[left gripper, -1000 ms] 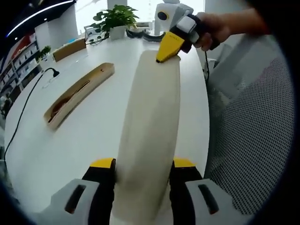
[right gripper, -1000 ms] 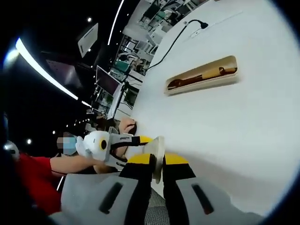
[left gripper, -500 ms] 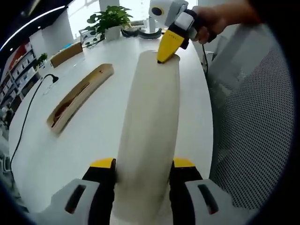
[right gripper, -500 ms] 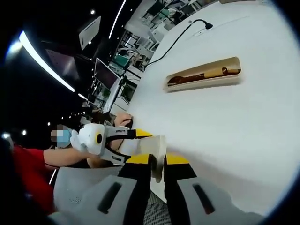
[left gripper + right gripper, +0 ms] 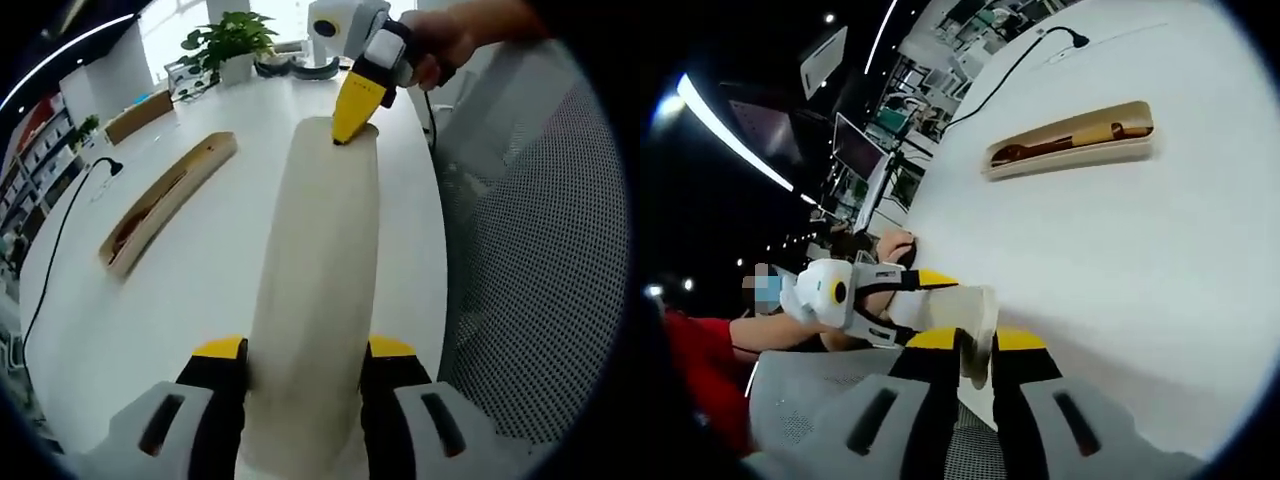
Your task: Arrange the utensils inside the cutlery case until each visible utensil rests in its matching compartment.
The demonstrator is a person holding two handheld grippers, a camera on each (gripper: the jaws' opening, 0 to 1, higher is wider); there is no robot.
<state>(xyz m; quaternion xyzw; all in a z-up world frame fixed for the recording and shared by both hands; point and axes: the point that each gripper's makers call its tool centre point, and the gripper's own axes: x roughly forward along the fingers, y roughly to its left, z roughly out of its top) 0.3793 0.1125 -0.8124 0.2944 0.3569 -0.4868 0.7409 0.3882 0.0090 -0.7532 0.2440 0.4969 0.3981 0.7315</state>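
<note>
Cream case lid (image 5: 320,290) is clamped at both ends by our left gripper (image 5: 300,365) and right gripper (image 5: 975,350); utensils already sit in the case base (image 5: 165,200) beside it, closing remains.

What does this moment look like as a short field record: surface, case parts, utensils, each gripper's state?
surface: white table
held item: long cream lid, gripped at both ends
left gripper: shut on near end of the lid
right gripper: shut on far end of the lid, a hand behind it
case base: open on the table, apart from the lid
utensils: brown wooden pieces lying inside the base; exact types too small to tell
background: potted plant, black cable, mesh chair
</note>
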